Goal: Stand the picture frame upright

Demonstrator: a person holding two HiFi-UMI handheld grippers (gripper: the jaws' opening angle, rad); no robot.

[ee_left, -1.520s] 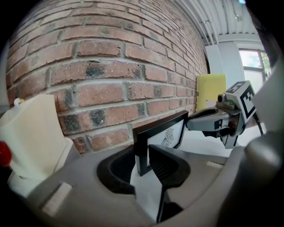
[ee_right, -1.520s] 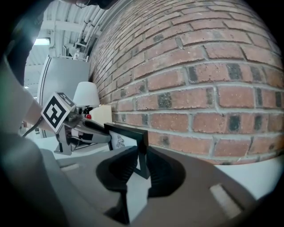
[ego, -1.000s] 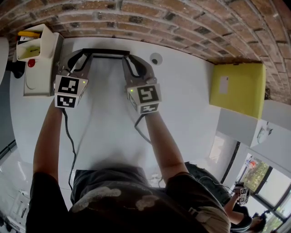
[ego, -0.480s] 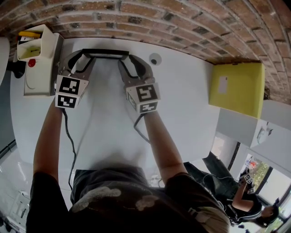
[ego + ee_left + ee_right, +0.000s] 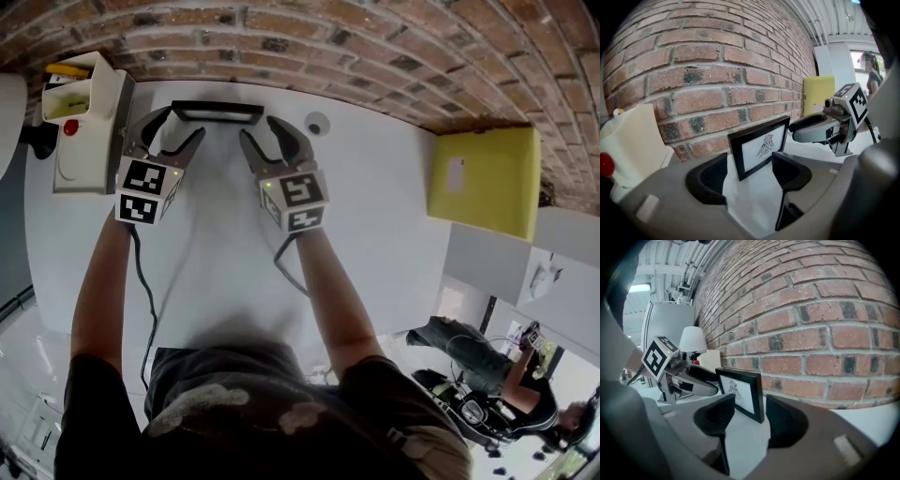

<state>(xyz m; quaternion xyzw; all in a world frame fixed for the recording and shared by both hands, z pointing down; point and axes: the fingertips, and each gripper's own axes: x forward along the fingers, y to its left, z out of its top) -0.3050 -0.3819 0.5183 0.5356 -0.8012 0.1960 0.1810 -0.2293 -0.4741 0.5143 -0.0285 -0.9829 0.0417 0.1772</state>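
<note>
A black picture frame (image 5: 217,112) with a white bird print stands upright on the white table (image 5: 375,206), close to the brick wall. My left gripper (image 5: 176,129) is just short of its left end and my right gripper (image 5: 269,133) just short of its right end. Both sets of jaws are opening, and no pad touches the frame. In the left gripper view the frame (image 5: 759,147) stands beyond the gripper (image 5: 747,173), with the right gripper (image 5: 825,129) past it. The right gripper view shows the frame (image 5: 740,392) ahead of its spread jaws (image 5: 745,420).
A cream box (image 5: 80,122) with a red button and a yellow item sits at the table's left by the wall. A small round thing (image 5: 321,122) lies right of the frame. A yellow box (image 5: 487,183) stands at the right edge. The brick wall (image 5: 375,47) closes the back.
Both grippers were closed on the frame's ends; their jaws have spread off it and drawn back slightly. The frame stays upright by the wall.
</note>
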